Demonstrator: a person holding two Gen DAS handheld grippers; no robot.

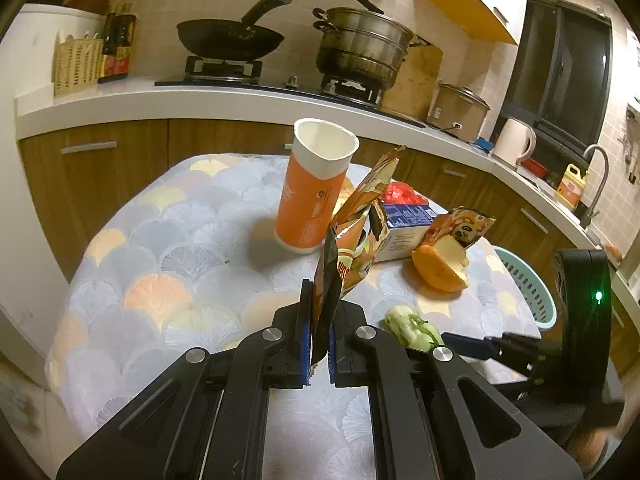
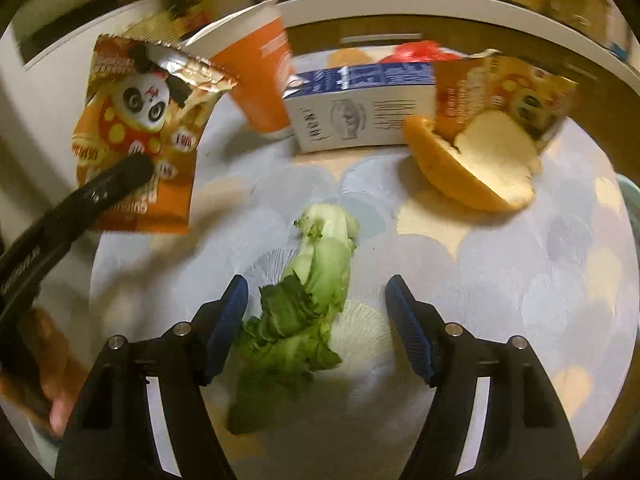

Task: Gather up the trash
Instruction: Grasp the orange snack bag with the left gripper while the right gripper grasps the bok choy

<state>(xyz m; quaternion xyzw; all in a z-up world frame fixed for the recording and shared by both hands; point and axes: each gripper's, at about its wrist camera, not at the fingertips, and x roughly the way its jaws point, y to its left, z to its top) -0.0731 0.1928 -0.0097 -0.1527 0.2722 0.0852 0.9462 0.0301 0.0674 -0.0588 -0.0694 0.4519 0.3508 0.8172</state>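
My left gripper [image 1: 319,316] is shut on an orange panda snack wrapper [image 1: 352,236] and holds it above the table; the wrapper also shows in the right wrist view [image 2: 136,136]. My right gripper [image 2: 316,304] is open, its fingers on either side of a green lettuce scrap [image 2: 308,304] lying on the tablecloth; the scrap also shows in the left wrist view [image 1: 412,330]. An orange paper cup [image 1: 314,192], a milk carton [image 2: 360,112], an orange peel [image 2: 476,164], a second snack wrapper [image 2: 508,92] and a red bag [image 1: 402,193] sit further back.
The round table has a fan-patterned cloth [image 1: 180,240]. A light blue basket [image 1: 528,284] stands by the table's right side. Behind is a kitchen counter [image 1: 200,100] with a wok [image 1: 230,40], a steamer pot [image 1: 360,48] and a kettle [image 1: 514,142].
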